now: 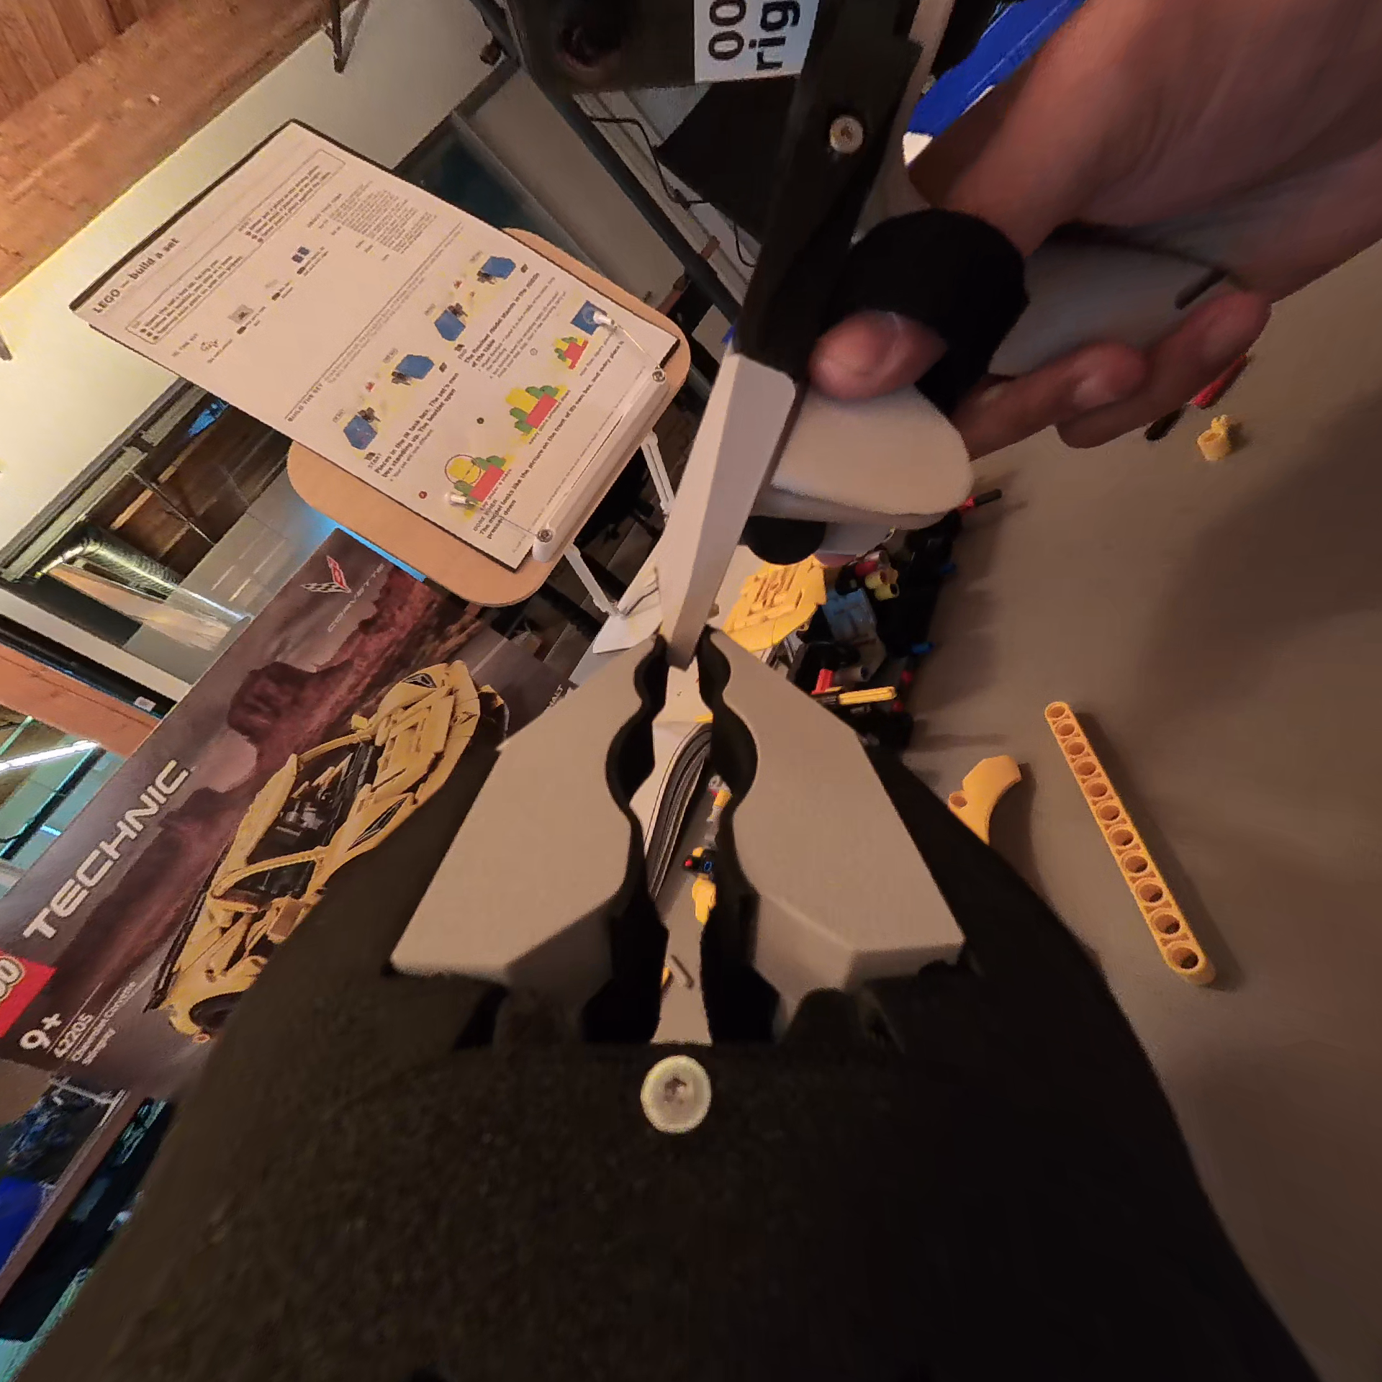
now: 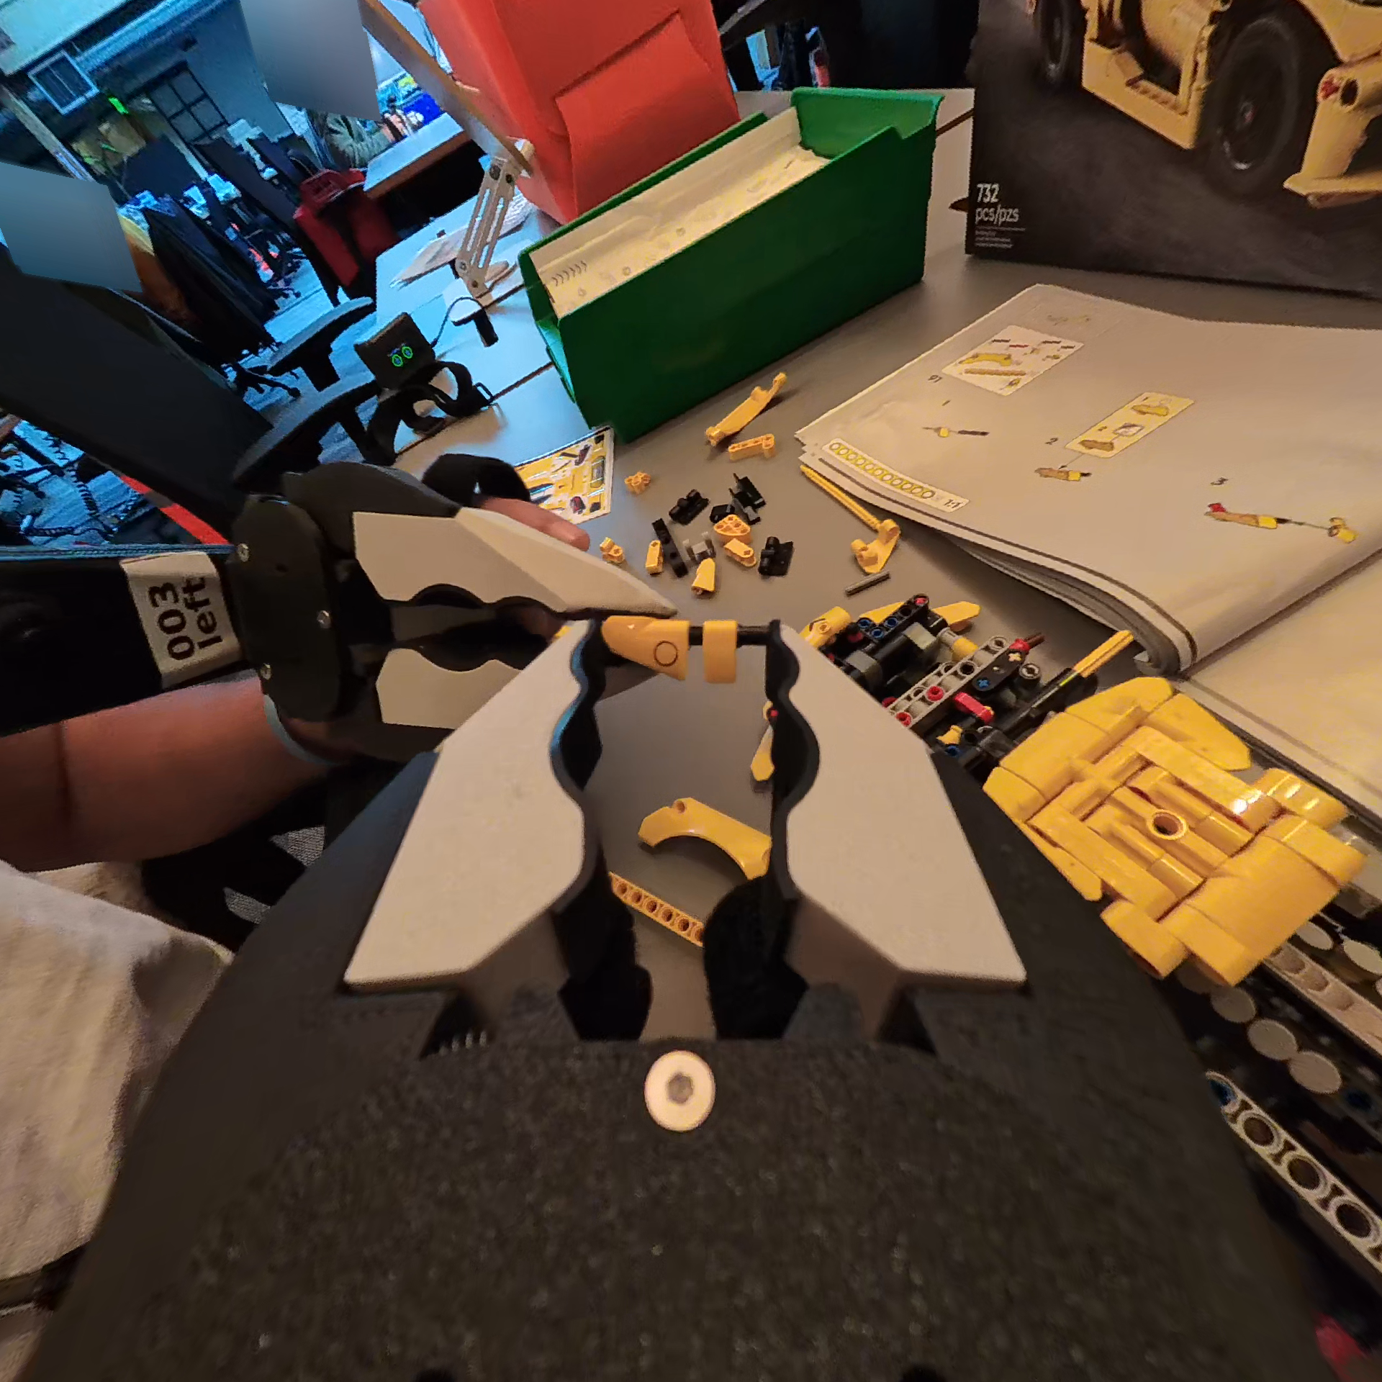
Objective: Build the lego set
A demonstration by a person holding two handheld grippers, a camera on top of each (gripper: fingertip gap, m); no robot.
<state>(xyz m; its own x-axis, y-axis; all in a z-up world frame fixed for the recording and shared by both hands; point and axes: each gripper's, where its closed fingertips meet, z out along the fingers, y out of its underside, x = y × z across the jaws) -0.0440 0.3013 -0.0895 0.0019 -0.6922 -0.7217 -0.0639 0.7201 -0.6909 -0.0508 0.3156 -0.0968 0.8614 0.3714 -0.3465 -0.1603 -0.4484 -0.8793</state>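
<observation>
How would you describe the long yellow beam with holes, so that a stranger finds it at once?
Start at the grey table in the left wrist view. Right of the left gripper lies a curved yellow panel, and just beyond it the long yellow beam, flat and alone. It is the only straight, thin piece there with one row of round holes along its whole length.

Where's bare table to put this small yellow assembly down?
Bare patch under the right gripper, between the curved yellow piece and the loose small parts. Crowded rightward: the half-built car and open manual.
</observation>
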